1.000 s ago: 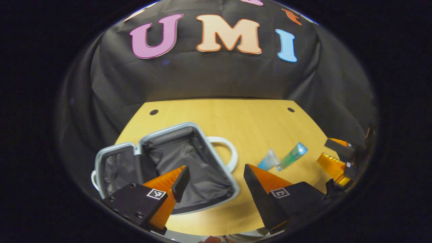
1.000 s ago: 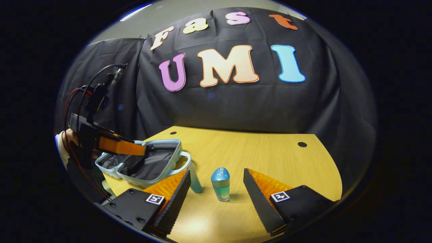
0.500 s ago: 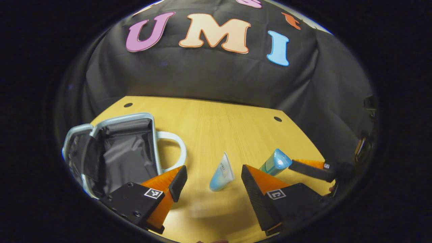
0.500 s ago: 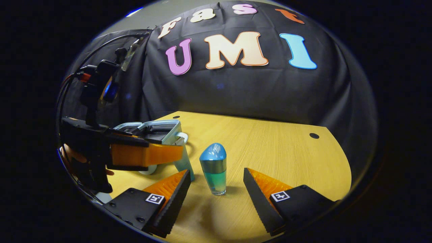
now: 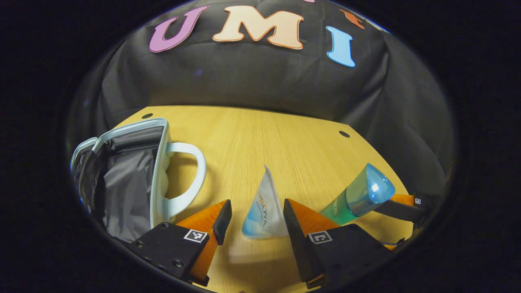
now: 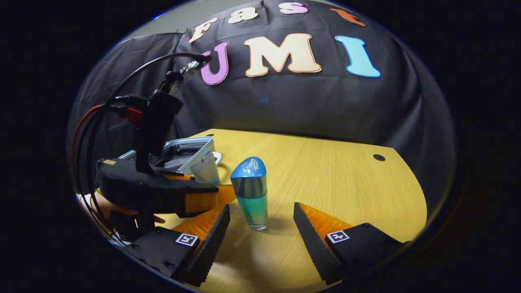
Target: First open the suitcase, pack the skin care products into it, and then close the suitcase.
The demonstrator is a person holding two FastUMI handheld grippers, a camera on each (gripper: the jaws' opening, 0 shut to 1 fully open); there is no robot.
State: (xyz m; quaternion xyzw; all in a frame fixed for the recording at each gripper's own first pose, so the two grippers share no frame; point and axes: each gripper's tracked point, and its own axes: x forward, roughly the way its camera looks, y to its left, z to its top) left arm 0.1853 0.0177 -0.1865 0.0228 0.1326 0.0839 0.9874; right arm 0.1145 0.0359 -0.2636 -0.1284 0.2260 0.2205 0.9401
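A white-and-blue tube (image 5: pixel 263 211) stands upright on the wooden table, between the fingers of my left gripper (image 5: pixel 255 217), which is open around it. The open pale-blue suitcase (image 5: pixel 122 171) with dark lining lies to the left, its white handle (image 5: pixel 189 175) toward the tube. A green bottle with a blue cap (image 6: pixel 251 191) stands upright just ahead of my open right gripper (image 6: pixel 261 221), not between its fingers. The bottle (image 5: pixel 358 197) also appears at the right of the left gripper view. The left gripper (image 6: pixel 163 191) and the tube (image 6: pixel 205 170) show at the left of the right gripper view.
The table (image 6: pixel 333 175) reaches back to the black cloth wall, with small round holes near its far corners (image 6: pixel 379 157). A hand (image 6: pixel 118 209) holds the left gripper, with cables (image 6: pixel 93 122) arching above it. The right gripper's finger (image 5: pixel 401 207) shows low behind the bottle.
My left gripper has moved right, away from the suitcase, and forward until the tube stands between its fingers. My right gripper has come closer to the bottle.
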